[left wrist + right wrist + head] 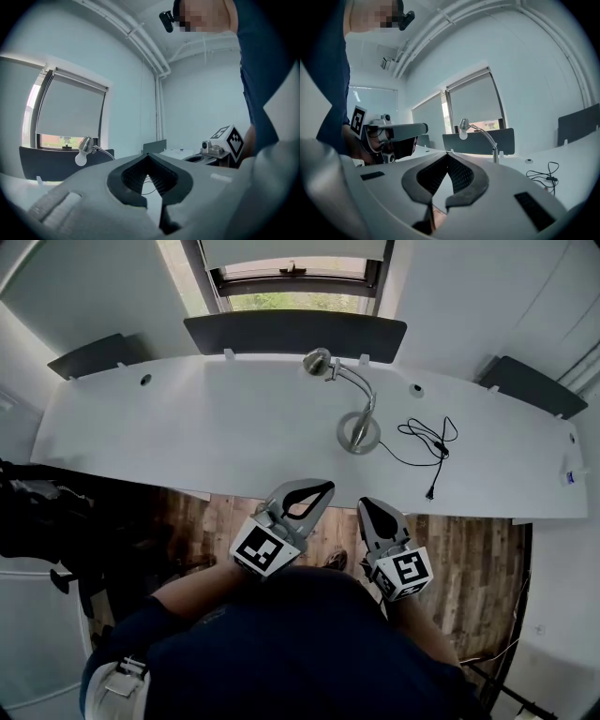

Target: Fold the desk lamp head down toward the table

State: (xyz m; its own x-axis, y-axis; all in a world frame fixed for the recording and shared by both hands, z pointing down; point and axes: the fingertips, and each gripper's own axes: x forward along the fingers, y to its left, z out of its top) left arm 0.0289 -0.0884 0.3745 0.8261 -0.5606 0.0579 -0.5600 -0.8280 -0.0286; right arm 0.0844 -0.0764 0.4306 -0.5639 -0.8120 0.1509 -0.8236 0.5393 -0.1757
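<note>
Desk lamp (354, 399): it stands on the white desk (187, 418), right of centre. Its round base (359, 432) is closer to the near edge than the far one. The curved neck (362, 382) arches toward the far edge, and the head (317, 361) sits high, close to the dark screen (295, 332) along that edge.
Cable (429, 442): a loose black cable lies just right of the base and trails to the near edge.
Left gripper (326, 487): it hovers off the desk's near edge with its jaws pinched together and nothing between them.
Right gripper (368, 505): it hovers just beside the left one, likewise closed and empty.
Step in hand: this looks like the approach. The lamp is untouched, well apart from both claws, and its head is not yet folded.
Next move: I'd judge one claw must open, cross the near edge and take the neck near the head. The other would likely steady the base so it doesn't slide or tip as the head bends down.
</note>
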